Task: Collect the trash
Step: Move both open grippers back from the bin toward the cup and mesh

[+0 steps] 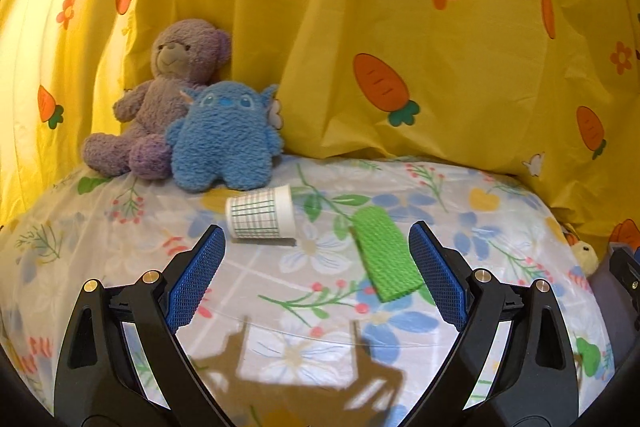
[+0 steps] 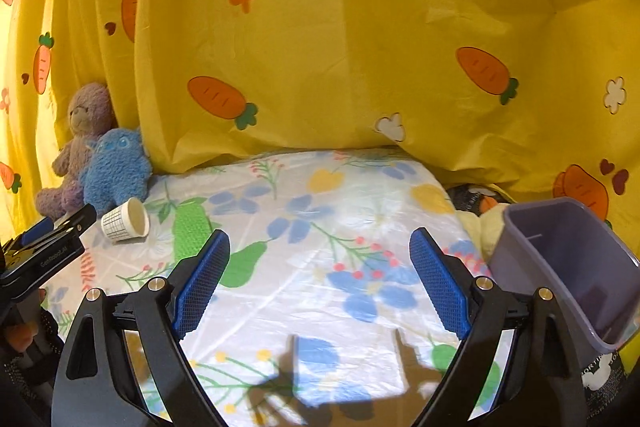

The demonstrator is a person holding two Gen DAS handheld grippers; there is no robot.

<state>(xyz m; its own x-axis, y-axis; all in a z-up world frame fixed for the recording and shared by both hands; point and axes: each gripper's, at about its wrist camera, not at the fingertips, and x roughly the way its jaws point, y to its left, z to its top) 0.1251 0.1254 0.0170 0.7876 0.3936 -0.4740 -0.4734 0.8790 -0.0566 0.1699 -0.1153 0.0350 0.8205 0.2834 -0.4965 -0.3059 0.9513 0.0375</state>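
While both hover low over bed, left claw point(image 1: 316, 263) wide open, empty, w/ right claw point(image 2: 320, 267) same.

On the bed point(image 1: 120, 267), the cup point(image 1: 261, 214) lies on its side before two plush toys point(image 1: 192, 119) at the back-left corner. The sponge point(image 1: 386, 255) lies right of the cup. The bin point(image 2: 572, 267) stands at the right edge.

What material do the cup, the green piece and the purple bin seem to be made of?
Cup: probably paper, matte white with a printed green grid. Green piece: perhaps foam or woven plastic, bumpy mesh texture. Bin: likely plastic, smooth and slightly translucent walls.
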